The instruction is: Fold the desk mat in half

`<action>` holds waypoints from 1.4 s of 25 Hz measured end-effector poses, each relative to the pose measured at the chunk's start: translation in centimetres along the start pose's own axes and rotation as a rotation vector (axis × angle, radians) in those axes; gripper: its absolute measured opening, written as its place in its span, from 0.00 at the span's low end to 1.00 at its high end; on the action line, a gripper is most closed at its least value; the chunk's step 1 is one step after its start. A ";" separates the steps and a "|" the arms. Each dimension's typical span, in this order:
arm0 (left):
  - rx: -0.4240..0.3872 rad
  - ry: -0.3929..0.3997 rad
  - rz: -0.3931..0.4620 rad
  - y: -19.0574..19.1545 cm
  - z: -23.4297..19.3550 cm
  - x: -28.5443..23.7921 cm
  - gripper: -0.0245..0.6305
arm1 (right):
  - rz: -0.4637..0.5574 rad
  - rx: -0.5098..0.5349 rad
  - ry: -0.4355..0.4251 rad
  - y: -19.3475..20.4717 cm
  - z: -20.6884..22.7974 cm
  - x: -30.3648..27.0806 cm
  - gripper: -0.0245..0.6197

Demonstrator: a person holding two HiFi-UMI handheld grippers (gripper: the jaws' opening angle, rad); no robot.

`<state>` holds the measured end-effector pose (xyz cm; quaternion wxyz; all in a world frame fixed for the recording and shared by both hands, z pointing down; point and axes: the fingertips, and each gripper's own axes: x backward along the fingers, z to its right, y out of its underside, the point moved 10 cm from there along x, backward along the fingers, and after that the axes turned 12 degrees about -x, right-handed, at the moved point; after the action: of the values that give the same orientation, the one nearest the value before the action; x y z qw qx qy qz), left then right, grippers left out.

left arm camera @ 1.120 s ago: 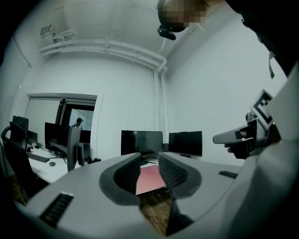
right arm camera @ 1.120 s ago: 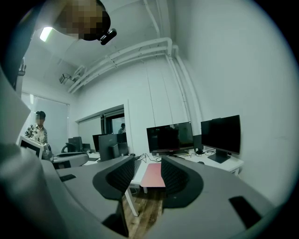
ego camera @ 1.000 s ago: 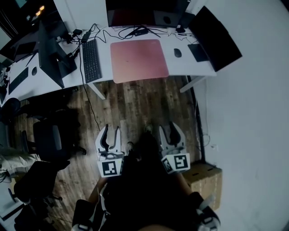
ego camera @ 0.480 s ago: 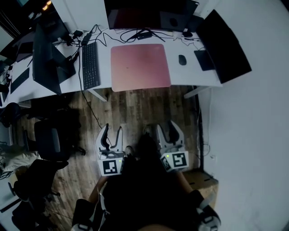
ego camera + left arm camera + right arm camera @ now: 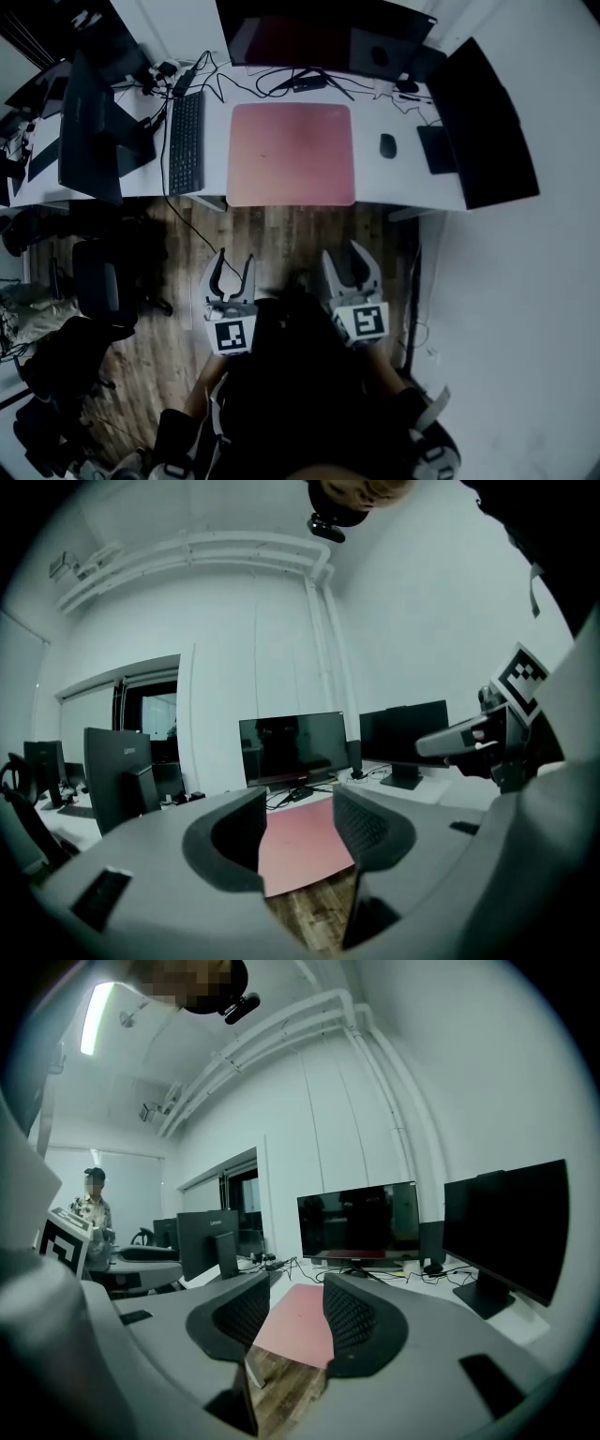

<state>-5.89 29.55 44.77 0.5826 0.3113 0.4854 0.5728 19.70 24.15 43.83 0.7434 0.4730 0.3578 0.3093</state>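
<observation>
A pink desk mat (image 5: pixel 291 153) lies flat and unfolded on the white desk (image 5: pixel 398 178), in front of a dark monitor. Both grippers hang over the wooden floor, well short of the desk's front edge. My left gripper (image 5: pixel 232 265) has its jaws opening with nothing between them; through them the mat (image 5: pixel 302 850) shows far ahead. My right gripper (image 5: pixel 350 260) is open and empty too, and the mat (image 5: pixel 298 1332) shows between its jaws at a distance.
A black keyboard (image 5: pixel 186 128) lies left of the mat, a mouse (image 5: pixel 388 145) to its right. Monitors (image 5: pixel 323 37) and cables line the desk's back. Another desk stands at left with office chairs (image 5: pixel 98 281) near it. A person (image 5: pixel 92 1206) stands far off.
The desk and mat have come nearer and more square in the head view. Both grippers have shifted forward toward the desk. The left jaws have spread wider.
</observation>
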 end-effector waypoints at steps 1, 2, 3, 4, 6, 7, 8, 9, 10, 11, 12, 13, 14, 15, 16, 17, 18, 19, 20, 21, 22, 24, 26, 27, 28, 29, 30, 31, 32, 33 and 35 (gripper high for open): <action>-0.041 0.005 -0.017 0.0 0.2 -0.7 0.35 | -0.022 0.017 -0.014 0.0 0.7 -0.7 0.28; -0.079 0.009 -0.032 0.1 0.3 -1.3 0.35 | -0.047 0.034 -0.027 0.1 1.2 -1.4 0.28; -0.107 0.011 -0.047 0.3 0.4 -1.8 0.35 | -0.072 0.051 -0.036 0.3 1.6 -2.0 0.28; -0.127 0.013 -0.061 0.5 0.5 -2.3 0.35 | -0.096 0.070 -0.042 0.5 2.0 -2.6 0.28; -0.159 0.021 -0.090 1.1 0.7 -3.4 0.36 | -0.143 0.114 -0.049 1.1 2.8 -3.6 0.28; -0.172 0.027 -0.104 1.4 0.8 -4.0 0.36 | -0.159 0.132 -0.052 1.4 3.3 -4.2 0.28; -0.183 0.032 -0.118 1.8 0.9 -4.6 0.37 | -0.171 0.144 -0.054 1.7 3.7 -4.8 0.28; -0.190 0.040 -0.134 2.2 1.0 -5.2 0.37 | -0.183 0.153 -0.053 2.0 4.1 -5.4 0.28; -0.197 0.051 -0.150 2.7 1.0 -5.9 0.37 | -0.203 0.171 -0.049 2.2 4.4 -6.1 0.28; -0.207 0.066 -0.166 3.2 1.0 -6.7 0.37 | -0.231 0.198 -0.044 2.4 4.7 -6.8 0.28; -0.224 0.084 -0.180 3.8 1.0 -7.6 0.38 | -0.257 0.226 -0.037 2.8 5.1 -7.5 0.28; -0.246 0.102 -0.193 4.4 1.1 -8.5 0.38 | -0.278 0.248 -0.028 3.2 5.5 -8.3 0.28; -0.270 0.118 -0.203 5.1 1.3 -9.4 0.39 | -0.299 0.271 -0.020 3.8 5.9 -9.0 0.28; -0.294 0.132 -0.212 5.9 1.6 -10.3 0.40 | -0.321 0.294 -0.014 4.4 6.3 -9.7 0.28; -0.321 0.146 -0.222 6.7 1.9 -11.2 0.40 | -0.341 0.317 -0.008 5.1 6.8 -10.4 0.28; -0.350 0.164 -0.235 7.6 2.1 -12.1 0.40 | -0.365 0.343 -0.004 5.7 7.2 -11.1 0.28; -0.378 0.182 -0.250 8.4 2.3 -13.0 0.41 | -0.396 0.369 -0.002 6.3 7.6 -11.9 0.28; -0.401 0.201 -0.265 9.2 2.5 -13.9 0.41 | -0.426 0.392 0.000 7.0 8.0 -12.7 0.28; -0.417 0.218 -0.279 10.1 2.6 -14.7 0.41 | -0.451 0.412 0.004 7.8 8.4 -13.6 0.28; -0.428 0.230 -0.292 11.0 2.7 -15.5 0.41 | -0.472 0.429 0.007 8.8 8.9 -14.4 0.28; -0.439 0.241 -0.306 12.0 2.8 -16.2 0.41 | -0.491 0.447 0.010 9.9 9.4 -15.2 0.28; -0.483 0.263 -0.344 14.2 3.1 -17.5 0.41 | -0.532 0.492 0.012 12.0 10.4 -16.5 0.28; -0.539 0.288 -0.385 16.3 3.4 -18.8 0.41 | -0.562 0.562 0.015 13.4 10.9 -17.9 0.29; -0.558 0.297 -0.400 17.1 3.4 -19.5 0.41 | -0.570 0.599 0.016 14.2 11.1 -18.5 0.29; -0.580 0.304 -0.412 17.9 3.4 -20.1 0.41 | -0.577 0.632 0.017 15.0 11.4 -19.1 0.29; -0.612 0.310 -0.423 18.6 3.5 -20.6 0.41 | -0.588 0.661 0.017 15.9 11.6 -19.7 0.29; -0.653 0.317 -0.431 19.3 3.6 -21.2 0.41 | -0.604 0.688 0.017 16.7 12.0 -20.2 0.29; -0.699 0.327 -0.435 20.0 3.8 -21.8 0.41 | -0.623 0.715 0.021 17.4 12.3 -20.6 0.30; -0.742 0.343 -0.436 20.6 4.0 -22.3 0.41 | -0.640 0.742 0.029 17.9 12.6 -21.0 0.30; -0.777 0.362 -0.435 21.2 4.1 -22.8 0.43 | -0.655 0.770 0.039 18.4 12.9 -21.3 0.30; -0.828 0.392 -0.443 22.5 4.1 -23.7 0.44 | -0.677 0.824 0.059 19.4 13.3 -22.0 0.30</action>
<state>-7.25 10.73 71.75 0.6627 -0.1693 0.3722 0.6274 16.14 7.20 71.01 0.5438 0.5748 0.6031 -0.1009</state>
